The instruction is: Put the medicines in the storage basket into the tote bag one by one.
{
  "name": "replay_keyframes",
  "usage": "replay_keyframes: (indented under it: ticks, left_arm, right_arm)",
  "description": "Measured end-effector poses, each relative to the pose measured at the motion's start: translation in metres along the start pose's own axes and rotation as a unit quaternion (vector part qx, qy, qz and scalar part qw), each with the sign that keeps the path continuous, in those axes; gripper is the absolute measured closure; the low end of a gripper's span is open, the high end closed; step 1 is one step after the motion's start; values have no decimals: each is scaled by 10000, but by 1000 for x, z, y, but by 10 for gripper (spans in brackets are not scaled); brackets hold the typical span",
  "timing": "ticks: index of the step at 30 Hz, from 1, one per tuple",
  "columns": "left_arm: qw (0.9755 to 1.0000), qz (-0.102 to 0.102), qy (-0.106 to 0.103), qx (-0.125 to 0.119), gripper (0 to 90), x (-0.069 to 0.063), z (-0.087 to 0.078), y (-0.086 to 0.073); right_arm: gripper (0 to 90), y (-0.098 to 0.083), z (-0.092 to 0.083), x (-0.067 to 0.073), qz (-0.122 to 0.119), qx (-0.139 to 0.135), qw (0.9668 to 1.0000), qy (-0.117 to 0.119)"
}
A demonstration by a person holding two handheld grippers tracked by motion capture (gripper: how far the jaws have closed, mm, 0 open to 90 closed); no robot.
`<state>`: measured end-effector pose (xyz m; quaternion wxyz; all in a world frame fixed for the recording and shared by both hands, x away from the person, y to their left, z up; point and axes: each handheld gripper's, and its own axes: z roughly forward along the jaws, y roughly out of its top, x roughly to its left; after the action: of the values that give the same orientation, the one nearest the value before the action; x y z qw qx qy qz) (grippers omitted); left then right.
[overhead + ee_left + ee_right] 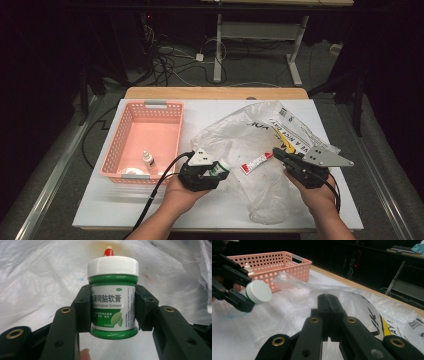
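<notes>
The ointment jar (113, 296) is clamped across its labelled body by the left gripper (112, 307), above the plastic bag (250, 150). The right gripper (328, 315) is closed on nothing visible. The jar is judged rigid, light and smooth-walled; the body is gripped, not the cap.

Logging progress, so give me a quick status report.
Left gripper shut on ointment jar. Right gripper shut, pinching plastic bag. Basket path unobstructed.

Green ointment jar (113, 298), white-capped, clamped sideways
</notes>
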<state>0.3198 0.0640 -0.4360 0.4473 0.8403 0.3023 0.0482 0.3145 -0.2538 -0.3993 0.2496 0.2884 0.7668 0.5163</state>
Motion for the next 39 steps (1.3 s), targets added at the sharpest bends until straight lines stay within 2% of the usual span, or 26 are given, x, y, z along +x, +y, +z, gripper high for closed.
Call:
replay_keyframes:
  ticks: [5, 11, 20, 22, 30, 36, 39]
  left_arm:
    - [10000, 15, -62, 59, 535, -3, 21, 7]
    - [9997, 178, -110, 159, 534, -7, 45, 16]
    - [9995, 202, -212, 132, 534, -15, 79, 30]
    - [9994, 241, -205, 165, 533, -16, 88, 32]
    - [9995, 237, -186, 48, 533, -22, 120, 41]
    - [9990, 429, -88, 66, 532, -29, 140, 46]
    - [9993, 365, -78, 92, 532, -30, 145, 46]
  right_arm:
    - [900, 1, 0, -1, -4, -39, 10000, -7]
    - [900, 2, 0, -2, -5, -68, 10000, -4]
    - [900, 4, 1, -4, 34, -91, 10000, -15]
    - [900, 4, 1, -4, 26, -97, 9999, -28]
    - [900, 3, -1, -8, 81, -131, 9999, -68]
    - [900, 2, -3, -10, 104, -139, 9998, -81]
    - [900, 2, -4, -12, 129, -150, 9998, -97]
